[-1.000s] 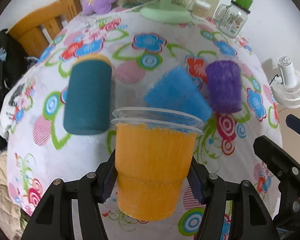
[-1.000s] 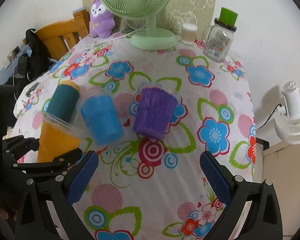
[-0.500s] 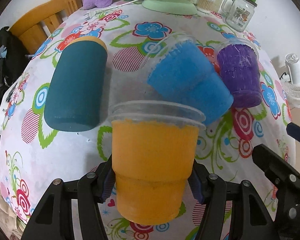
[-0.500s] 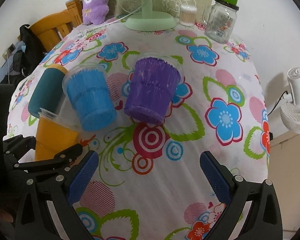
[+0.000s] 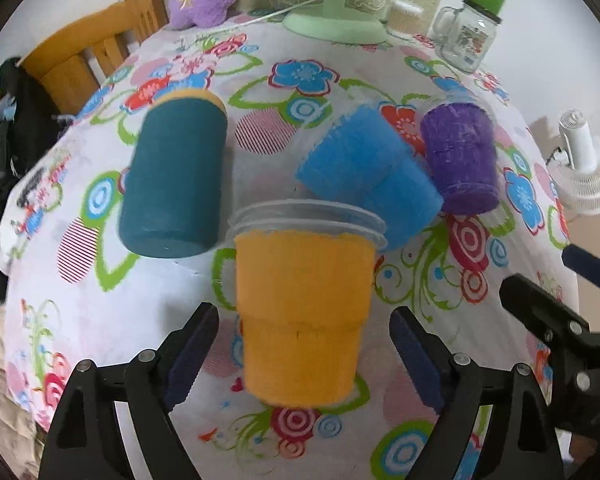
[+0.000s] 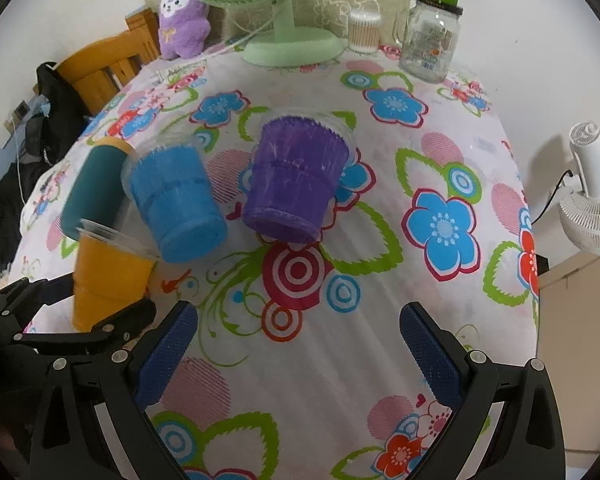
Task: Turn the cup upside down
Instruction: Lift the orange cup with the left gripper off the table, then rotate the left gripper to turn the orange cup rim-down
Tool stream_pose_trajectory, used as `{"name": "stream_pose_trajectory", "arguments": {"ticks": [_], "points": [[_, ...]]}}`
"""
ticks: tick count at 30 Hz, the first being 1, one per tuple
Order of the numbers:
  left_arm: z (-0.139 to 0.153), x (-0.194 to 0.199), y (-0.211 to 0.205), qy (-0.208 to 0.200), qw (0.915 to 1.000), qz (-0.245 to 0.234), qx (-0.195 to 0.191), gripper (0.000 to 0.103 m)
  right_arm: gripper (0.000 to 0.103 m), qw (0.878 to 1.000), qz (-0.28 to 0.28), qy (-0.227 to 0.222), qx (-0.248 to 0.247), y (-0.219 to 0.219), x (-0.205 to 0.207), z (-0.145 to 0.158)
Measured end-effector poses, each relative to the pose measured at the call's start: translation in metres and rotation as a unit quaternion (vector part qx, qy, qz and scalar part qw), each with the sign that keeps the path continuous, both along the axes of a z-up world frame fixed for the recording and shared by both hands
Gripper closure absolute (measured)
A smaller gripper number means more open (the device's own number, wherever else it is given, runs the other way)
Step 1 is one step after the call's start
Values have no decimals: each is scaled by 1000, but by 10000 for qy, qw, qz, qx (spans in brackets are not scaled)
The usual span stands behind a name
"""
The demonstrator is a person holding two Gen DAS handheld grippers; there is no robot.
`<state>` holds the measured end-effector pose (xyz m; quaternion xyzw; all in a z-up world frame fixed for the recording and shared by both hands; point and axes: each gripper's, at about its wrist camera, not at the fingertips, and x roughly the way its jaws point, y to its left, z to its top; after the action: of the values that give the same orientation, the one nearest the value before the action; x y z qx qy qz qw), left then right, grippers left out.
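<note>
An orange cup (image 5: pixel 300 308) with a clear rim stands upright on the flowered tablecloth between the pads of my left gripper (image 5: pixel 302 348). The gripper is open, with gaps on both sides of the cup. The cup also shows in the right wrist view (image 6: pixel 107 276). A blue cup (image 5: pixel 364 168) and a purple cup (image 5: pixel 458 160) stand upright beyond it, and they show in the right wrist view as blue (image 6: pixel 175 204) and purple (image 6: pixel 295 176). A teal cup (image 5: pixel 171 176) stands to the left. My right gripper (image 6: pixel 295 356) is open and empty over the table's near right part.
A green fan (image 6: pixel 283 36), a glass jar with a green lid (image 6: pixel 432 40), a cotton-swab tub (image 6: pixel 364 30) and a purple plush (image 6: pixel 183 20) stand at the table's far edge. A wooden chair (image 6: pixel 103 64) is far left. A white fan (image 6: pixel 592 200) stands off the right edge.
My left gripper has opened and let go of the orange cup, which now stands on the table. The right gripper stayed open and shifted slightly.
</note>
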<state>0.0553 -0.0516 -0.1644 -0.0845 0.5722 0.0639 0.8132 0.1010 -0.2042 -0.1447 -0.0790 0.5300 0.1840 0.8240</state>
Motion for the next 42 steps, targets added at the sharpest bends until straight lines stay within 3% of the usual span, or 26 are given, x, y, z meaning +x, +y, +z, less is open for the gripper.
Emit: {"name": "stream_pose_trajectory", "arguments": {"ticks": [9, 15, 22, 33, 38, 42], "points": [[35, -24, 27, -285, 9966, -772, -57, 14, 1, 9987, -235, -435, 136, 21, -25, 31], [48, -39, 52, -512, 9851, -1619, -259, 13, 1, 9878, -838, -1249, 396, 48, -68, 40], [39, -53, 81, -245, 9658, -2579, -125, 13, 1, 9812, -1243, -1428, 371, 91, -98, 26], [5, -63, 93, -141, 9484, -3155, 267, 13, 1, 9757, -1236, -1797, 220, 120, -123, -7], [-12, -64, 95, -135, 9436, -3288, 349, 13, 1, 9730, -1359, -1842, 299, 123, -129, -25], [-22, -65, 98, -120, 9474, -3185, 299, 13, 1, 9716, -1343, -1940, 159, 127, -131, -33]]}}
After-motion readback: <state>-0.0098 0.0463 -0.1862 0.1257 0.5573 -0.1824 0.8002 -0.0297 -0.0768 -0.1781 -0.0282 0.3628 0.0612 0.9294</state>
